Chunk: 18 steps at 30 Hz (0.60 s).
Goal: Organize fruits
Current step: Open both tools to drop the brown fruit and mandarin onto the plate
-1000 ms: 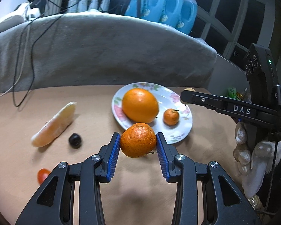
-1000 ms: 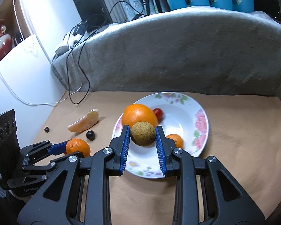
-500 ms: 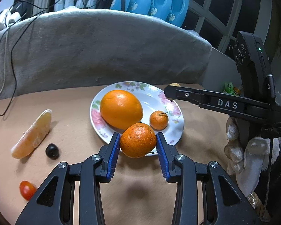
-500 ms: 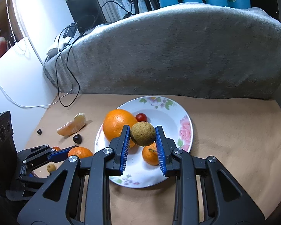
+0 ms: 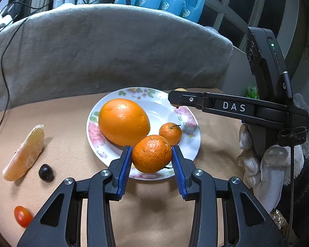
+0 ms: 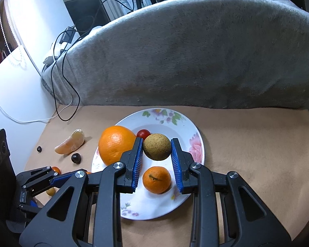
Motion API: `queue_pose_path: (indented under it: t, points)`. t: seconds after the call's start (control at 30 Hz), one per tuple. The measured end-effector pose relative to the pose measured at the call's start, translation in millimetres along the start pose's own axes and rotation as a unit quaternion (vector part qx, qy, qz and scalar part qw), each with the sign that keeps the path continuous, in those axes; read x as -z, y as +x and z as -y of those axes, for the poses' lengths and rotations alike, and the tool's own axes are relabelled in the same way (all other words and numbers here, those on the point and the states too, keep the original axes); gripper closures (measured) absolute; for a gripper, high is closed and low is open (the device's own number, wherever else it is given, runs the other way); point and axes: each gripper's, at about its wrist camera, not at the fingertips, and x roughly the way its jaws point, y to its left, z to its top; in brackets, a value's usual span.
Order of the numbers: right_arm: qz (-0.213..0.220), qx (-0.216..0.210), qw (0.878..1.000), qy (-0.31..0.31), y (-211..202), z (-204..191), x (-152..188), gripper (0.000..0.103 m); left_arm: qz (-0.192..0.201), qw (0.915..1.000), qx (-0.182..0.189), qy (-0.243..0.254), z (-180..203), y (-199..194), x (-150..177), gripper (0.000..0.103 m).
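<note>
My left gripper [image 5: 152,154] is shut on a rough-skinned mandarin [image 5: 152,154], held over the near rim of the flowered white plate [image 5: 187,115]. On the plate lie a large orange [image 5: 123,121] and a small mandarin [image 5: 170,133]. My right gripper [image 6: 157,147] is shut on a round brown-green fruit [image 6: 157,146] above the middle of the plate [image 6: 164,119], with the large orange [image 6: 114,144], a cherry tomato [image 6: 143,133] and the small mandarin [image 6: 157,179] below it. In the left wrist view the right gripper [image 5: 175,99] reaches in from the right over the plate's far side.
On the tan cloth left of the plate lie a peeled citrus segment [image 5: 24,154], a dark grape [image 5: 46,172] and a cherry tomato [image 5: 22,216]. A grey covered cushion [image 6: 195,57] bounds the far side, with cables [image 6: 63,86] at its left. A gloved hand [image 5: 274,164] holds the right gripper.
Both grippers have moved forward toward the plate with their fruits. The mandarin now hangs over the plate's near rim and the brown-green fruit is over the plate's middle.
</note>
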Motion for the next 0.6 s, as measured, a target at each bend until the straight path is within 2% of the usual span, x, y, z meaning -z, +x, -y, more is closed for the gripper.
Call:
queue_pose_path:
  t: [0.23,0.27,0.33,0.4,0.5,0.6]
  points:
    - [-0.002,0.001,1.0,0.006,3.7,5.1,-1.2,0.073,-0.001,1.0,0.0,0.001,2.9,3.7,-1.8,0.065]
    - [-0.001,0.002,1.0,0.007,3.8,5.2,-1.3,0.069,-0.002,1.0,0.0,0.0,2.6,4.1,-2.5,0.065]
    - [0.003,0.007,1.0,0.008,3.0,6.3,-1.5,0.039,-0.003,1.0,-0.002,0.0,2.1,4.6,-2.8,0.064]
    - [0.011,0.011,1.0,0.008,0.9,5.6,-1.9,0.035,0.001,1.0,-0.003,-0.002,1.8,4.1,-3.5,0.049]
    - [0.013,0.012,1.0,0.006,-0.6,5.2,-3.3,0.032,0.007,1.0,-0.001,-0.002,3.4,1.6,-5.3,0.043]
    - [0.019,0.02,1.0,0.005,-2.6,5.0,-4.0,0.018,0.011,0.9999,-0.006,0.002,5.2,0.4,-5.5,0.031]
